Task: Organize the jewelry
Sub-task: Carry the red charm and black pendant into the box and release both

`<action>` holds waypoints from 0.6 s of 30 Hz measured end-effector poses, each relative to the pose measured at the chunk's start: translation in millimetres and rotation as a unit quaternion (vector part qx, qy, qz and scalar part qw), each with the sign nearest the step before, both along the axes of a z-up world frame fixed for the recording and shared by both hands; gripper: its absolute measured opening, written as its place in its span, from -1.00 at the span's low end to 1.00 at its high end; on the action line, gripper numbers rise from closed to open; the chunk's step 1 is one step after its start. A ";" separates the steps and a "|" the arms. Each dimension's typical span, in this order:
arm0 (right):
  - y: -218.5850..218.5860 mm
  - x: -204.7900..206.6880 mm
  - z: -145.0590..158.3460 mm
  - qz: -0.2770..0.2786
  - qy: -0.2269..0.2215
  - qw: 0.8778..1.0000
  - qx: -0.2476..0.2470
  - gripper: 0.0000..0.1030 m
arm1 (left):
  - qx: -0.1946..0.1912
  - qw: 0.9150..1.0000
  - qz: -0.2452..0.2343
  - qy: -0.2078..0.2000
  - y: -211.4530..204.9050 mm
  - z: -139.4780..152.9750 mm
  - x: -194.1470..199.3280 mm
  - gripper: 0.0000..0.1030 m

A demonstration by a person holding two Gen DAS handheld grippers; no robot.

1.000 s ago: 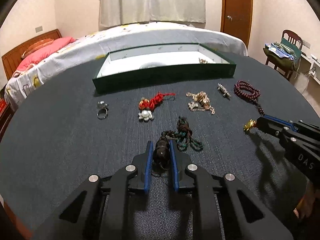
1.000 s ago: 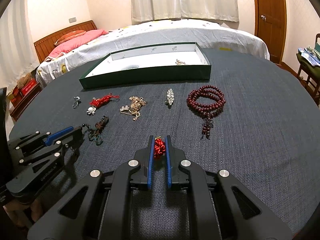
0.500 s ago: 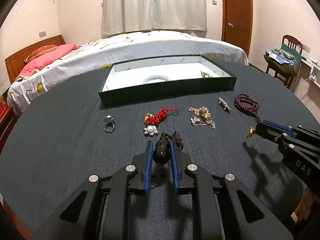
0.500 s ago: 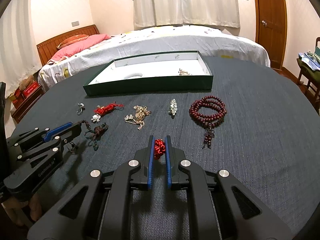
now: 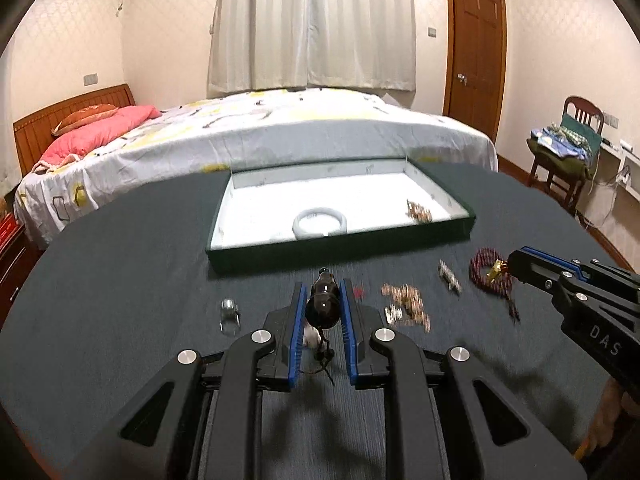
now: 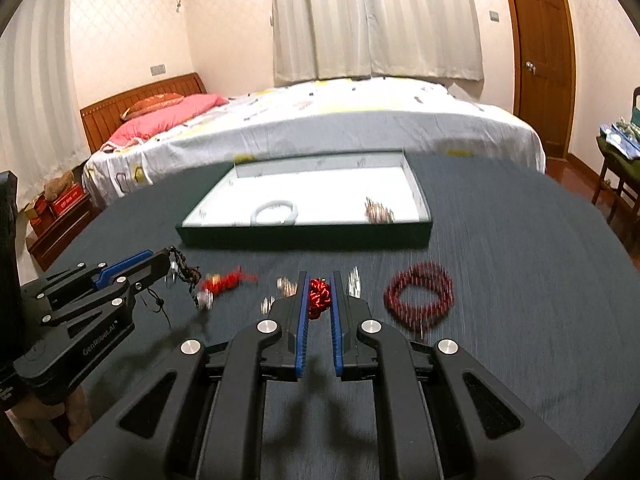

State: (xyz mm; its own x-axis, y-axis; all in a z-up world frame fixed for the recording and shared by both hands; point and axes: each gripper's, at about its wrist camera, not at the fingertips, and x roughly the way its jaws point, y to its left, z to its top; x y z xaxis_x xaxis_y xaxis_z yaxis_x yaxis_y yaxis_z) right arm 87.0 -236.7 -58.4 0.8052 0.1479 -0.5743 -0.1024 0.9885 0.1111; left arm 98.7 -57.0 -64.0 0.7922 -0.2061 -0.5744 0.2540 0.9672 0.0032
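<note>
My left gripper (image 5: 323, 300) is shut on a dark bead pendant (image 5: 323, 305) and holds it above the table, its cord hanging below. My right gripper (image 6: 319, 294) is shut on a red knot charm (image 6: 319, 297), also lifted. The green jewelry box (image 5: 340, 246) with a white lining lies ahead; it holds a white bangle (image 5: 319, 222) and a small gold piece (image 5: 418, 212). On the table before the box lie a silver ring (image 5: 229, 309), a gold chain cluster (image 5: 406, 306), a silver brooch (image 5: 448, 280), a red bead bracelet (image 6: 420, 294) and a red tassel charm (image 6: 224, 282).
The round table (image 6: 520, 280) has a dark cloth. A bed (image 5: 280, 132) stands behind it, a chair (image 5: 568, 148) with clothes at the right, a door (image 5: 474, 44) at the back right. The left gripper body (image 6: 80, 308) shows in the right wrist view.
Both grippers have risen and moved forward toward the box with their pieces. The bead pendant's cord has come off the table. The view is motion-blurred.
</note>
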 end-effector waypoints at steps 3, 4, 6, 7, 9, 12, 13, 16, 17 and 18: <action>1.8 17.7 11.3 0.000 -0.017 1.000 -0.001 -0.80 | -0.003 1.000 0.000 -0.013 1.7 10.1 19.9 -0.66; 2.7 25.1 14.7 0.001 -0.023 1.000 -0.003 -0.80 | -0.004 1.000 0.001 -0.017 2.6 12.1 25.1 -0.66; 3.8 41.1 21.4 0.001 -0.033 0.999 -0.004 -0.80 | -0.004 1.000 0.002 -0.027 4.2 17.8 41.5 -0.66; 5.5 52.0 24.7 0.002 -0.039 0.999 -0.004 -0.80 | -0.002 0.999 0.003 -0.032 4.5 20.1 50.0 -0.66; 7.5 67.8 27.8 0.004 -0.045 0.999 -0.005 -0.80 | 0.000 0.999 0.005 -0.036 5.4 22.5 64.5 -0.66; 12.2 95.7 28.3 0.005 -0.050 0.999 -0.004 -0.80 | -0.001 0.999 0.010 -0.041 4.4 24.1 90.4 -0.66; 13.7 103.4 27.9 0.005 -0.051 0.999 -0.005 -0.80 | 0.001 0.999 0.011 -0.041 3.7 23.1 100.9 -0.66; 18.7 128.9 20.7 0.006 -0.047 0.999 -0.010 -0.80 | 0.005 0.999 0.016 -0.035 3.6 14.6 125.9 -0.66; 19.4 139.4 15.4 0.006 -0.041 0.999 -0.012 -0.80 | 0.008 0.999 0.019 -0.028 4.0 8.7 135.7 -0.66; 19.8 146.5 10.4 0.005 -0.035 0.999 -0.013 -0.80 | 0.009 0.999 0.021 -0.022 4.8 4.5 141.0 -0.66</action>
